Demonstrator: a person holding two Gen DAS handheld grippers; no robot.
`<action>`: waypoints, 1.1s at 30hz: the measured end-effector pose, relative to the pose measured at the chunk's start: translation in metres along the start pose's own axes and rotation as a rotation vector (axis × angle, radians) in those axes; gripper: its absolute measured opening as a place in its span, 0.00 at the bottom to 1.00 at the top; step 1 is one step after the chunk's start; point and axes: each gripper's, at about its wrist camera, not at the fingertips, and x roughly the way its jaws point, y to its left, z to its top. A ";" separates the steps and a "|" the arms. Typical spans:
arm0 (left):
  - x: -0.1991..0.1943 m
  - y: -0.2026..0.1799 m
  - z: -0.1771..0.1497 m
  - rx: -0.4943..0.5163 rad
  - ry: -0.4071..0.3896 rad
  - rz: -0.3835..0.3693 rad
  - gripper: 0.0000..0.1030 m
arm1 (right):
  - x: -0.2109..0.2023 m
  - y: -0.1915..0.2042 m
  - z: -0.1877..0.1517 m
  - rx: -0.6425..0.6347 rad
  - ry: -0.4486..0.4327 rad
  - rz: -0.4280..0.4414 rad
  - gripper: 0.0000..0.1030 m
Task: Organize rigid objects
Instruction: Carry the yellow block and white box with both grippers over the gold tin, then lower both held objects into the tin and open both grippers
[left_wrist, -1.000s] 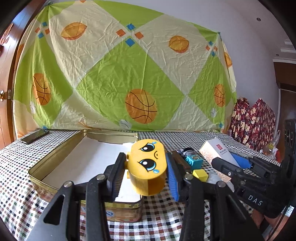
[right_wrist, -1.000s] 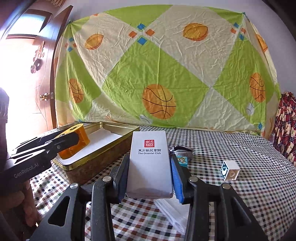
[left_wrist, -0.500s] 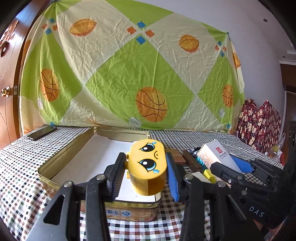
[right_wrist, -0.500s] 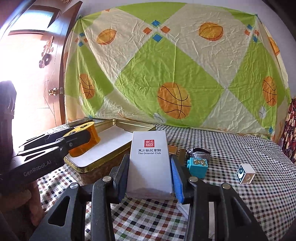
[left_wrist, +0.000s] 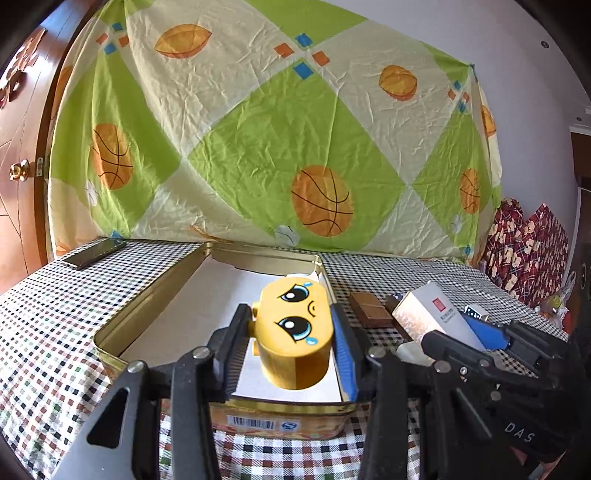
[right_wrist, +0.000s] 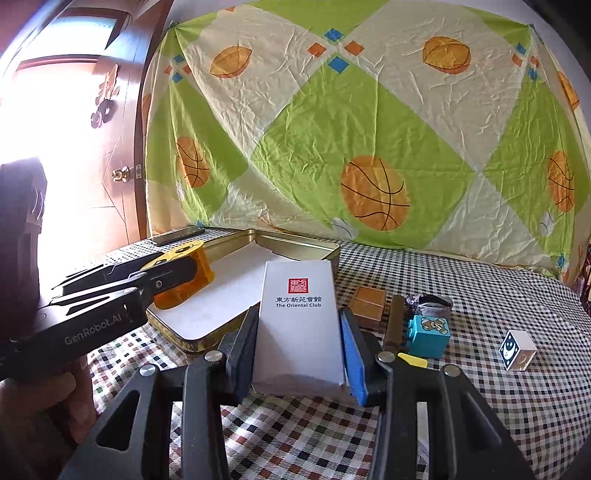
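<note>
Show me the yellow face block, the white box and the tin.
yellow face block (left_wrist: 295, 325), left wrist view, its face.
white box (right_wrist: 299, 317), right wrist view, printed front.
tin (left_wrist: 155, 291), left wrist view, left wall.

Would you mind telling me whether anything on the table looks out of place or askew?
Loose pieces still lie outside the tin: a teal block, a white cube and a brown box. The paper liner in the tin looks torn along its far edge.

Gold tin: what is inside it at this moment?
The gold tin shows only a white paper liner. The yellow face block, clamped in the left gripper, covers the near right corner.
</note>
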 end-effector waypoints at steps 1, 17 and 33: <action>0.000 0.004 0.000 -0.008 0.005 0.003 0.41 | 0.001 0.001 0.001 0.002 0.004 0.006 0.43; 0.008 0.028 0.011 -0.004 0.037 0.054 0.41 | 0.015 0.024 0.018 -0.024 0.018 0.067 0.43; 0.031 0.039 0.033 0.042 0.122 0.053 0.41 | 0.044 0.026 0.049 -0.021 0.052 0.101 0.43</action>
